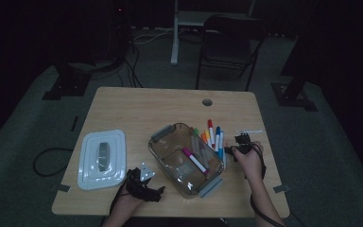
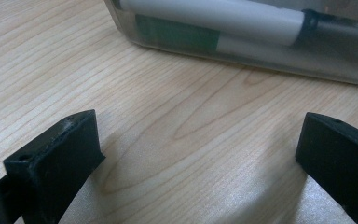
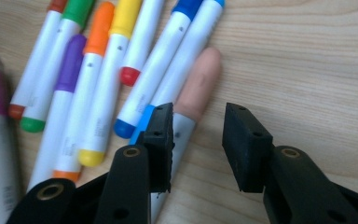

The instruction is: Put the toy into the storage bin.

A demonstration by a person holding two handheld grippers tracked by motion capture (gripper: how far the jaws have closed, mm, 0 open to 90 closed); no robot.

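Hovering low over the marker pile (image 3: 107, 74) at the right side of the worktop (image 1: 137, 109), the right tool (image 3: 196, 140) has its jaws part spread, a clear gap between them, nothing pinched. In the right gripper view its left jaw sits over a pale peach-capped marker (image 3: 193, 91), the outermost one of the pile; whether it touches, cannot tell. Next to that lie two blue-capped markers (image 3: 168, 74), then red-tipped, yellow, orange, purple and green ones, all flat on the wood, packed side by side. High view: right tool (image 1: 241, 142) sits just right of the pile (image 1: 212, 137), hand (image 1: 250, 161) behind it.

Clear plastic container (image 1: 185, 158) stands mid-worktop, touching or just beside the pile on its right; a pink-capped marker (image 1: 194, 161) lies inside it. White lid (image 1: 101, 158) lies flat, well apart to the left.

Left tool (image 1: 144, 182) rests near the front edge, between lid and container. Left gripper view: jaws spread wide, bare wood between them, container wall (image 2: 242, 42) just beyond with markers seen through it.
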